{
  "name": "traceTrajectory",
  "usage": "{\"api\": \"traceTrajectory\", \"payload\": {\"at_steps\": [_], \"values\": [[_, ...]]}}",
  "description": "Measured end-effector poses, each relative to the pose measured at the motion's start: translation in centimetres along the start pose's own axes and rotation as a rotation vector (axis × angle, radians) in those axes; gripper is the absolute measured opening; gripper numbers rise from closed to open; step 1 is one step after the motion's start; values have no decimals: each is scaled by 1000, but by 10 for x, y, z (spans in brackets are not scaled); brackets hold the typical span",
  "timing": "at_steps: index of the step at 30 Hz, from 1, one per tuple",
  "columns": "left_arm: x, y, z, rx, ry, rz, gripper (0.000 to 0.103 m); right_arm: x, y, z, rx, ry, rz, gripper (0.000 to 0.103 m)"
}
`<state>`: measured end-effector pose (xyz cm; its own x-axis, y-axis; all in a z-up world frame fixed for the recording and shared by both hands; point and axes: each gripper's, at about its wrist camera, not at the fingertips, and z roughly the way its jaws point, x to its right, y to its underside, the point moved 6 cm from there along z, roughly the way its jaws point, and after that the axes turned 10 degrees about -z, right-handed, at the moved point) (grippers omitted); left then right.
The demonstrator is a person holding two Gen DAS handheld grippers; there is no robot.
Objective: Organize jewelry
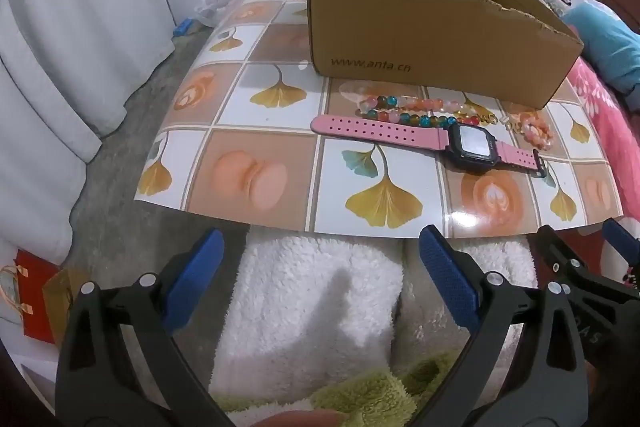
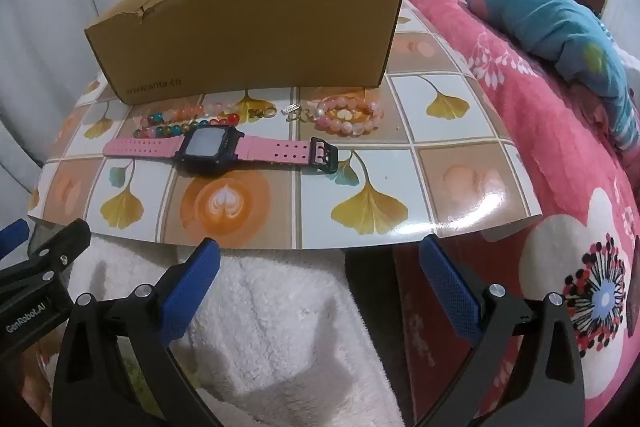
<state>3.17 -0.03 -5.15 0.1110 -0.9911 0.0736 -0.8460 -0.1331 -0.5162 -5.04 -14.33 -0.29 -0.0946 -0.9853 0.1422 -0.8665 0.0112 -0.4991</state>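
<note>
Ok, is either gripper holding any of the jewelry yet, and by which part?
Nothing is held. The left gripper and the right gripper are both open and empty, short of the table edge; the watch lies untouched.

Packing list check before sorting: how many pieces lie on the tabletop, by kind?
Pink-strapped black digital watch: 1
Multicoloured glass bead strand: 1
Pink-and-peach bead bracelet: 1
Small metal trinkets, too small to count
Brown cardboard box: 1
Total: 4 countable

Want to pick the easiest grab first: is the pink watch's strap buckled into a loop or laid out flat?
Laid out flat. The pink watch lies unbuckled, face up, both strap ends stretched straight along the table.
</note>
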Motion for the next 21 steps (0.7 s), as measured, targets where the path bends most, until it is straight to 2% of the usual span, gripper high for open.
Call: {"api": "traceTrajectory", "payload": {"at_steps": [6, 21], "values": [[0, 1, -2, 14, 2, 9, 95, 3, 0, -1, 7, -2, 2, 97], [3, 4, 4, -5, -5, 11, 95, -3, -5, -1, -5, -20, -3, 97]]}}
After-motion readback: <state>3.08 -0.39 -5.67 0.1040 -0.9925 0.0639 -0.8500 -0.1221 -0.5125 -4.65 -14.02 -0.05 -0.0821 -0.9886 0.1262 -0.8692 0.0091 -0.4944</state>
